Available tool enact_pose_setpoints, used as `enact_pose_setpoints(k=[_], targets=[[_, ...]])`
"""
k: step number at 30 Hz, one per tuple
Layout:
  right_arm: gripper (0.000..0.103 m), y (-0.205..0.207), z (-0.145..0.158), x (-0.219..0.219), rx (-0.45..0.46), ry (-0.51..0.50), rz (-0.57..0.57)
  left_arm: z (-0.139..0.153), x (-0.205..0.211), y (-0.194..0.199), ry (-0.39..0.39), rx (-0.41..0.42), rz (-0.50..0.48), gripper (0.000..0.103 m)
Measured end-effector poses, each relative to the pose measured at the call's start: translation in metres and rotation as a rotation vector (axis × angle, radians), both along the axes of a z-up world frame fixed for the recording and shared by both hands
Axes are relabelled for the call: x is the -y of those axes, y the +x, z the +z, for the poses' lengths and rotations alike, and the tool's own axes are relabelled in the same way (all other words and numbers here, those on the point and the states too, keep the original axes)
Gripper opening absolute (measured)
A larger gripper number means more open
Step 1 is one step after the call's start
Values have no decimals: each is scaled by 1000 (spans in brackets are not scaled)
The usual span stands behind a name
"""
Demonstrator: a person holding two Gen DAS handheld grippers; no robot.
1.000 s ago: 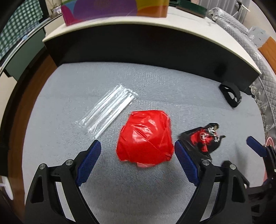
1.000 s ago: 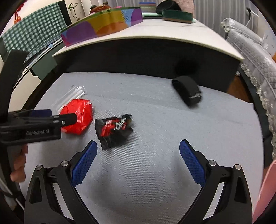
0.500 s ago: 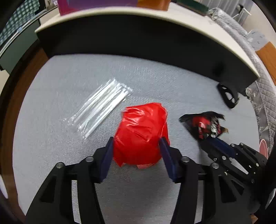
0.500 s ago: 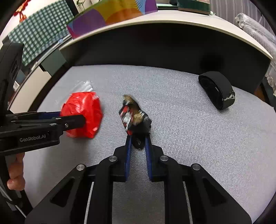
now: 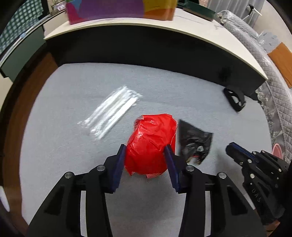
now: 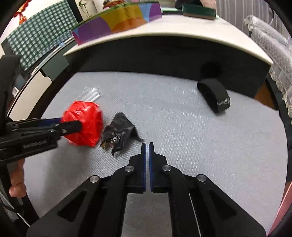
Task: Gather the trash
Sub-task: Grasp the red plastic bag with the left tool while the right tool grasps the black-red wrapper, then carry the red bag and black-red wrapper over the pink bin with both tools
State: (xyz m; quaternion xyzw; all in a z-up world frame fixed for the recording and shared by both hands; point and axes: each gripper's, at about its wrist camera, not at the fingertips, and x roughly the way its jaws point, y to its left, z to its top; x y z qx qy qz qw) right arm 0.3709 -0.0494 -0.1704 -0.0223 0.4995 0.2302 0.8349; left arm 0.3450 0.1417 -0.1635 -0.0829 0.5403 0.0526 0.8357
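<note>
My left gripper (image 5: 146, 151) is shut on a crumpled red plastic bag (image 5: 151, 142), which also shows in the right wrist view (image 6: 84, 124). A black snack wrapper (image 5: 195, 142) lies on the grey cloth just right of the bag; in the right wrist view the wrapper (image 6: 118, 133) lies loose, left of and beyond my right gripper (image 6: 147, 145). The right gripper is shut with nothing between its fingers. A clear packet of white straws (image 5: 111, 113) lies left of the bag.
A black strap roll (image 6: 214, 94) lies at the far right of the grey cloth (image 5: 164, 87). A white table (image 5: 182, 27) with a colourful box (image 5: 118, 9) stands behind. A quilted chair (image 5: 270, 76) is on the right. A pink object (image 5: 278, 149) is at the right edge.
My left gripper closed on the red bag and lifted it a little. My right gripper closed on the black wrapper, which then slipped out and now lies crumpled beside the bag.
</note>
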Motion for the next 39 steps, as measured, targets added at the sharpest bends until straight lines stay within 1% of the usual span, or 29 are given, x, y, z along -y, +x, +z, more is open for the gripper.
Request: enact_pose_setpoints(k=[1,2,3,4,6,7,8,13,14,15,16,19,21,25,27,30,33,36,39], targets=[[32,0,-1,-2,-9,5,5,1,-5,-3,3,-3,9,42],[56,-2,-2,-5,-14,12,8,2,-11,-6,-1,-3,16,42],[62,-4,-2,-8,-9,19,13,3,-15,-5,-5,-3,20,42],[63,-6,-1,-11,1,29,24,5,-21,-8,-9,1,28,42],[69,-6,1,-22,24,27,48,8,-28,-8,-12,11,40,42],[74,-6,1,-27,33,22,51,10,-34,-10,-11,17,48,42],[76,-4,0,-35,42,12,51,11,-37,-10,-12,19,55,42],[79,10,-14,-61,44,-29,41,10,-57,-8,-20,16,98,42],[71,12,-18,-65,46,-39,35,9,-60,-9,-22,14,102,42],[60,13,-22,-68,35,-44,41,7,-63,-9,-21,8,103,42],[55,13,-23,-68,32,-42,43,6,-64,-9,-19,5,104,42],[52,5,-17,-67,49,-51,51,5,-68,-11,-22,1,106,42],[52,-1,-10,-59,56,-47,42,7,-68,-12,-26,5,107,42],[52,-21,16,-29,54,-7,-19,19,-54,-18,-34,38,66,42],[52,-38,37,-8,79,-4,-44,27,-43,-22,-39,56,39,42],[52,-69,69,34,123,21,-115,42,-18,-32,-47,84,-23,42],[52,-99,94,78,164,46,-202,61,22,-49,-40,113,-121,42],[52,-125,108,113,189,56,-250,75,53,-65,-34,137,-188,42],[52,-149,114,142,211,60,-291,88,89,-82,-10,167,-257,42]])
